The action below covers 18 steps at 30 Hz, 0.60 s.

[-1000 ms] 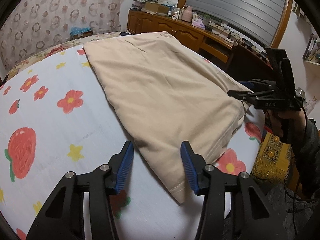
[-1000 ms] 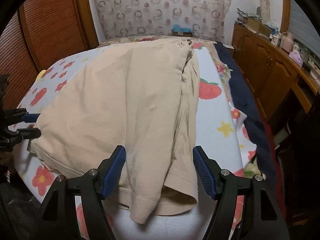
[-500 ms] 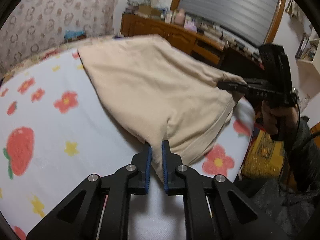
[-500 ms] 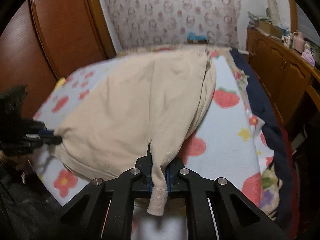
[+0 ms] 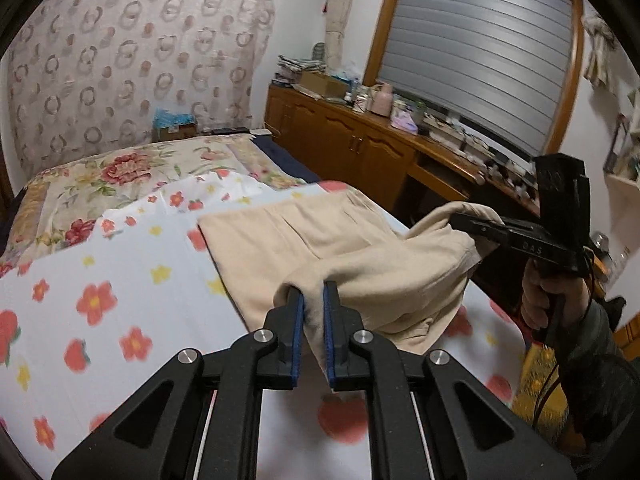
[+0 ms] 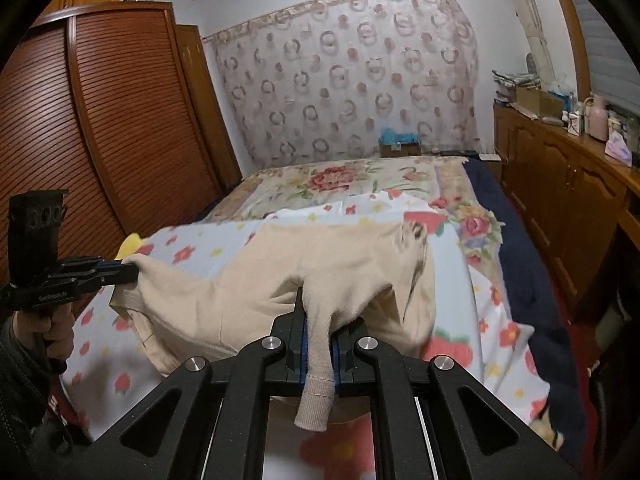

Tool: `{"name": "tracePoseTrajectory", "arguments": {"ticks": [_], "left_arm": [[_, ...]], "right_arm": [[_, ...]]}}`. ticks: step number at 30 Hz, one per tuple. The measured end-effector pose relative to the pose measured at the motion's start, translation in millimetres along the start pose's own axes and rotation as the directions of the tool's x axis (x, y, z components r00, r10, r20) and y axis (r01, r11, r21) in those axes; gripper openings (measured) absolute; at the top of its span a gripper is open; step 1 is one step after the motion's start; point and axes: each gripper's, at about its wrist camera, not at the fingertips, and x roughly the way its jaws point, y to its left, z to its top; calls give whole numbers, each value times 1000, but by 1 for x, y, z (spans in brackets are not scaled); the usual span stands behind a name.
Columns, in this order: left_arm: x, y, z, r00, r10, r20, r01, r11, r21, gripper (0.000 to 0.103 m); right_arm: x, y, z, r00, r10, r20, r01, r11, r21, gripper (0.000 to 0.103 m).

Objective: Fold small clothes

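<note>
Left wrist view: my left hand-held gripper (image 5: 313, 300) is clenched on a bunched fold of the beige garment (image 5: 360, 252), blue pads (image 5: 299, 332) pressing the cloth from both sides. That garment lies partly on the bed (image 5: 120, 264), over a white sheet printed with red flowers and strawberries, its near edge lifted off the sheet. To the right I see my right hand-held gripper (image 5: 460, 220) pinching another corner of the same cloth, a hand (image 5: 540, 300) on its grip. A wooden cabinet (image 5: 352, 148) runs along the wall behind

Right wrist view: my right hand-held gripper (image 6: 318, 320) grasps a hemmed strip of the garment (image 6: 320, 264), whose end hangs down between the fingers toward the camera. At the left edge my left hand-held gripper (image 6: 134, 268) holds the other corner, so the cloth sags between the two. A slatted wardrobe (image 6: 100, 120) stands beside the bed (image 6: 500, 320)
</note>
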Motion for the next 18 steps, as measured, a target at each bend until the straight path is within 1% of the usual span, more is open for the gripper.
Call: {"name": "tracePoseTrajectory", "arguments": {"ticks": [5, 10, 12, 13, 17, 18], "left_arm": [[19, 19, 20, 1000, 28, -1, -28, 999, -20, 10], [45, 36, 38, 998, 56, -26, -56, 998, -33, 10], [55, 42, 41, 997, 60, -43, -62, 997, -39, 10], [60, 44, 41, 997, 62, -52, -64, 997, -40, 10], [77, 53, 37, 994, 67, -88, -71, 996, -45, 10], [81, 54, 36, 993, 66, -98, -70, 996, -46, 10]], "right_arm": [[35, -2, 21, 1000, -1, -15, 1, 1000, 0, 8], [62, -5, 38, 999, -18, -46, 18, 1000, -5, 8], [73, -6, 40, 998, -26, -65, 26, 1000, -5, 8], [68, -4, 42, 997, -29, -74, 29, 1000, -2, 8], [81, -2, 46, 994, -39, -106, 39, 999, 1, 8], [80, 1, 52, 993, -41, -110, 42, 999, 1, 8]]}}
